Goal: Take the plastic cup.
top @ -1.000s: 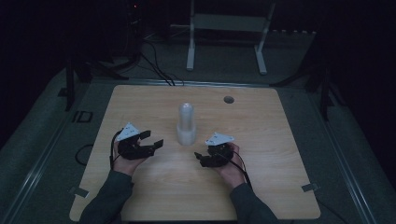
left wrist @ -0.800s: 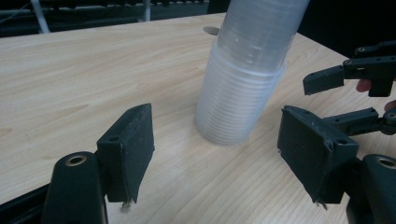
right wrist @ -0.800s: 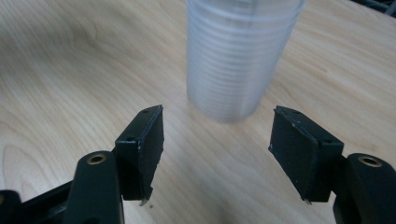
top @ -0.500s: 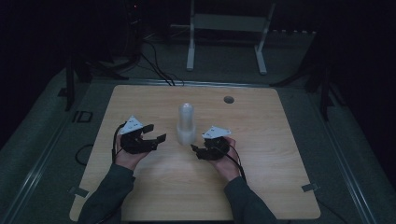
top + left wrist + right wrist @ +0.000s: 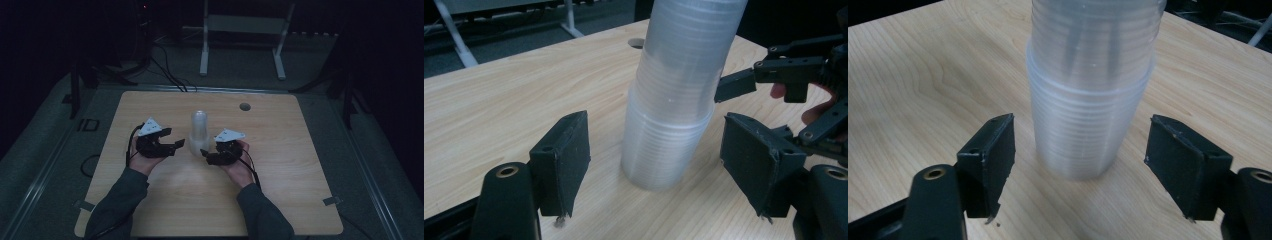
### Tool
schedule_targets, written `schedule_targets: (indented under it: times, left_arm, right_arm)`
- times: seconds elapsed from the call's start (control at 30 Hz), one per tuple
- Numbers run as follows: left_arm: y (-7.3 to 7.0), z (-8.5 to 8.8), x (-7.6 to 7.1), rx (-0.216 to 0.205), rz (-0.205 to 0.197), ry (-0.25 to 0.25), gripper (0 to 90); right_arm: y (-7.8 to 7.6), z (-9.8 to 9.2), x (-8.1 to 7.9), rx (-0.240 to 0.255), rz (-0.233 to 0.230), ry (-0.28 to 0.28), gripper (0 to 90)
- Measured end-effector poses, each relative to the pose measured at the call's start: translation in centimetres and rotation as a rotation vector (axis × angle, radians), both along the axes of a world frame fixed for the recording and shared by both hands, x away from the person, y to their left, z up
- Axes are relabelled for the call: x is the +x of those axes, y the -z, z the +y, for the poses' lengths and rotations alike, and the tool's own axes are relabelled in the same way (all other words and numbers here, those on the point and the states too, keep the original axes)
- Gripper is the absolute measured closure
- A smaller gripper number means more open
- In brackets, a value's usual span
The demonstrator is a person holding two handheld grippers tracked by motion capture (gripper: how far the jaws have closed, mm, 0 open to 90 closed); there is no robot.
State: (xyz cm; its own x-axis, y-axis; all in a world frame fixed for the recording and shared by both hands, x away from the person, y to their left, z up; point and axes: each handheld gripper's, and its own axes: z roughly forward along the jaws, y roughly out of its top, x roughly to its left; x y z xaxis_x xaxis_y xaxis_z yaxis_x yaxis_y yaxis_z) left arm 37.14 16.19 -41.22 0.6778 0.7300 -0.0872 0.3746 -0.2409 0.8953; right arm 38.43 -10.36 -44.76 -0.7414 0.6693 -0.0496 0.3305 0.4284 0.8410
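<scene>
The pale wooden surface [image 5: 310, 195] sits on a dark grey floor, with a white metal stand [image 5: 242, 37] on the floor beyond its far edge; a small round hole [image 5: 244, 106] lies near the far edge of the wood, right of centre. At the middle of the surface stands a stack of clear plastic cups [image 5: 199, 129], nested mouth down and upright, its lower rims ridged and close together; it rests directly on the wood. The left tongs [image 5: 176, 143] reach in from the left of the stack, the right tongs [image 5: 204, 152] from its right, each held in a hand with a dark sleeve behind it; both come close to the stack's base. In the left gripper view the left tongs [image 5: 654, 165] stand open, the pads clear of the cups on either side; the right tongs [image 5: 744, 82] show at the far side of the stack. In the right gripper view the right tongs [image 5: 1080, 150] stand open and have just been opening; the stack [image 5: 1090, 95] stands just beyond the pads, untouched.
</scene>
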Motion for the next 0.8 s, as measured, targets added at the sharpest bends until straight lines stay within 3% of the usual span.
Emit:
schedule_targets:
  times: [0.3, 0.4, 0.8]
  left_arm:
    - [-0.5, -0.7, 0.5, 0.012, -0.002, 0.006, 27.4]
    - [-0.7, -1.1, 0.7, 0.033, -0.012, 0.008, 27.5]
    - [-1.7, -1.4, 1.3, 0.040, -0.037, 0.024, 25.8]
  right_arm:
    - [0.4, 0.5, 0.6, 0.013, 0.005, 0.007, 27.2]
    - [0.5, 0.7, 0.7, 0.017, 0.005, 0.010, 27.1]
    - [0.6, 1.1, 1.1, 0.025, -0.012, 0.013, 26.0]
